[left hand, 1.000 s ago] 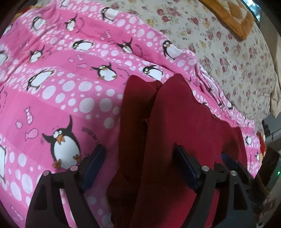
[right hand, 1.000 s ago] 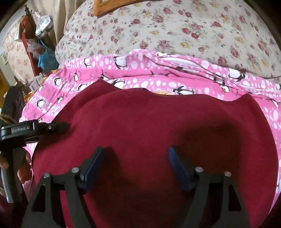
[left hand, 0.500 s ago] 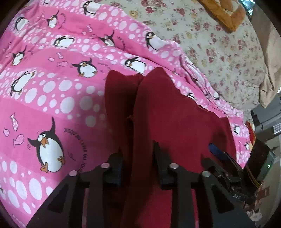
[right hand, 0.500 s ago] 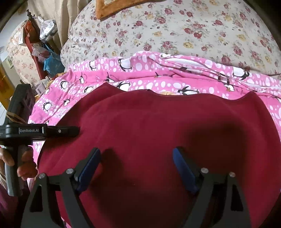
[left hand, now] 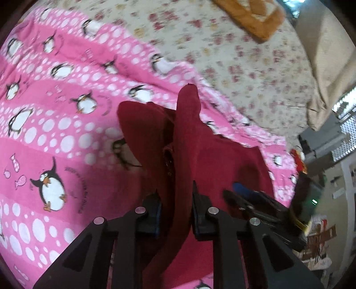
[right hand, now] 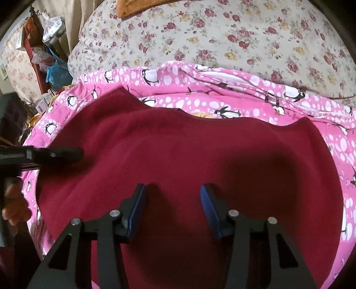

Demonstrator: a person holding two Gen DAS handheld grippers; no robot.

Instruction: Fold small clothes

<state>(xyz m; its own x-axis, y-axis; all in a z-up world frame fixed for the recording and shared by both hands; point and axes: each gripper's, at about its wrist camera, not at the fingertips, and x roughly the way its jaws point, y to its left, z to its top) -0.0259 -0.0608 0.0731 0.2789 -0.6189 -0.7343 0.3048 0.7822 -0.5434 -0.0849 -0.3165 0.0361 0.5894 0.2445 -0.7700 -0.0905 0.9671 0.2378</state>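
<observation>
A dark red garment [right hand: 200, 160] lies spread on a pink penguin blanket [right hand: 222, 89]. My left gripper [left hand: 175, 200] is shut on the garment's left edge [left hand: 184, 137] and lifts a ridge of cloth off the blanket. My right gripper [right hand: 173, 195] is open, its blue pads [right hand: 138, 204] hovering just above the middle of the garment. The right gripper also shows in the left wrist view [left hand: 244, 195], and the left gripper shows in the right wrist view [right hand: 55, 153] at the garment's left edge.
A floral bedcover [right hand: 222, 33] lies beyond the pink blanket [left hand: 55, 111]. An orange cushion [left hand: 255, 17] sits at the far end. Cluttered shelves and bags [right hand: 44, 55] stand off the bed's left side; furniture [left hand: 322, 177] stands on the right.
My left gripper closed on the garment's edge and raised it into a ridge. My right gripper narrowed a little but stays open over the garment.
</observation>
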